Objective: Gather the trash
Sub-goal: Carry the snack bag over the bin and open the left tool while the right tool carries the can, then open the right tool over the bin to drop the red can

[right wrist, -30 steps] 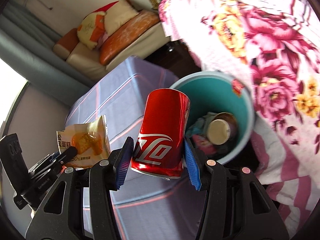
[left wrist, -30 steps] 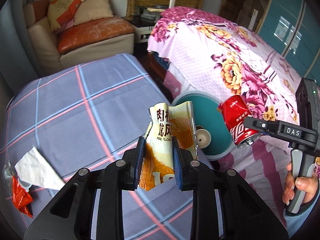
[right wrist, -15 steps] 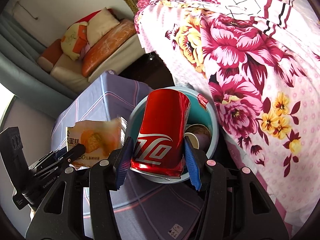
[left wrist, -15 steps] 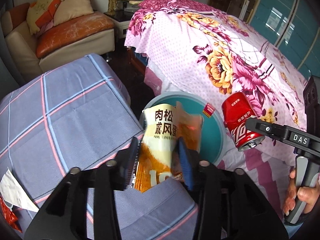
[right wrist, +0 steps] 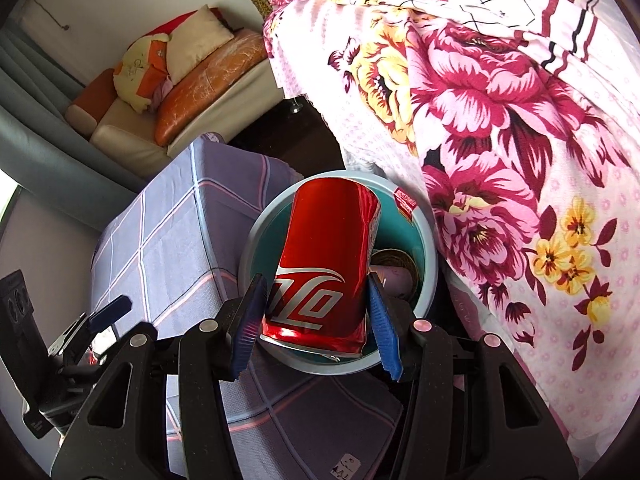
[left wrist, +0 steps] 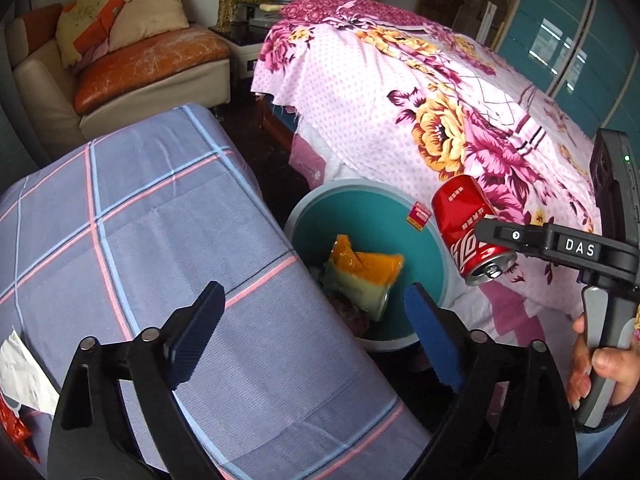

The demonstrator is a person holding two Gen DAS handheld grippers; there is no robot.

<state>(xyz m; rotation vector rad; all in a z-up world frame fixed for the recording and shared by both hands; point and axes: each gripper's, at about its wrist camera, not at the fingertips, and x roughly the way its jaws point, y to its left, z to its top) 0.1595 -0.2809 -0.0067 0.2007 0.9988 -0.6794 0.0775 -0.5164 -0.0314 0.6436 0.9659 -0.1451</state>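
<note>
A teal waste bin stands on the floor between the checked bedspread and the flowered bed. The yellow-and-orange snack wrapper lies loose inside it on other rubbish. My left gripper hangs above the bin's near rim, its jaws opening wide with nothing between them. My right gripper is shut on a red cola can, held tilted over the bin's right side. In the right wrist view the left gripper shows at the lower left.
A checked blue-grey bedspread fills the left, with white paper and a red wrapper at its near-left edge. The pink flowered bed is on the right. A sofa with cushions stands behind. A person's hand grips the right handle.
My left gripper opened and let go of the snack wrapper, which dropped into the bin. Both grippers have moved nearer over the bin; the can stays held.
</note>
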